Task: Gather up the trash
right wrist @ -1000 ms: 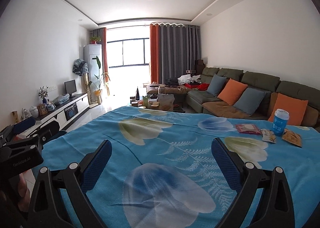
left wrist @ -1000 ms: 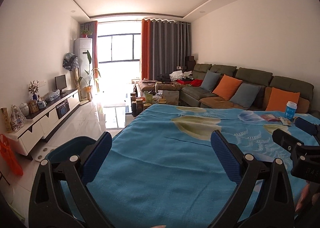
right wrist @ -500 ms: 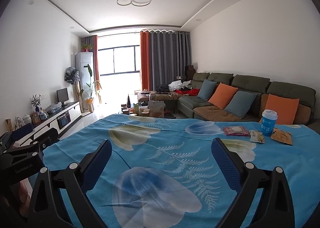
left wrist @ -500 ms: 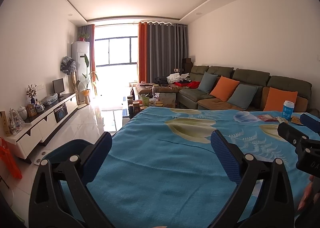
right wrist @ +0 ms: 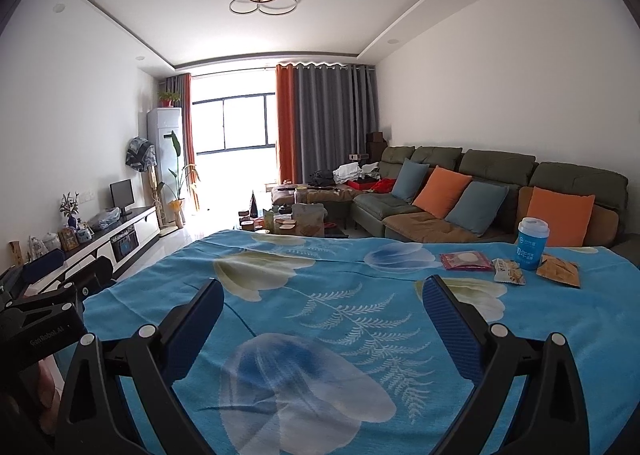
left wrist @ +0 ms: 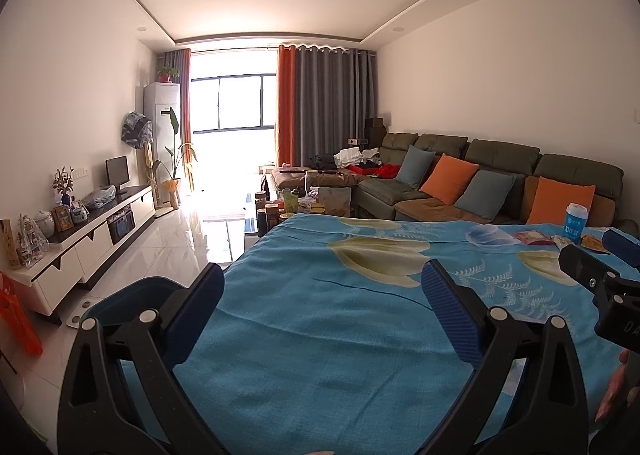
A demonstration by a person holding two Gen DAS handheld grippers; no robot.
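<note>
1. A dark blue bin (left wrist: pixel 132 299) sits low at the left edge of the table (left wrist: pixel 320 335), just beyond the left gripper (left wrist: pixel 320 295), whose jaws stand wide apart with nothing between them.
2. The right gripper (right wrist: pixel 320 299) hovers over the flowered cloth, jaws likewise fully spread and empty.
3. The trash lies far right, well apart from both grippers: a red wrapper (right wrist: pixel 466 260), a small snack packet (right wrist: pixel 509 270), a blue cup (right wrist: pixel 531 249) and an orange packet (right wrist: pixel 559 269).
4. The likely step is a reach with the right gripper. Best to approach the flat red wrapper low, pinching one edge, and to avoid knocking the upright cup.
</note>
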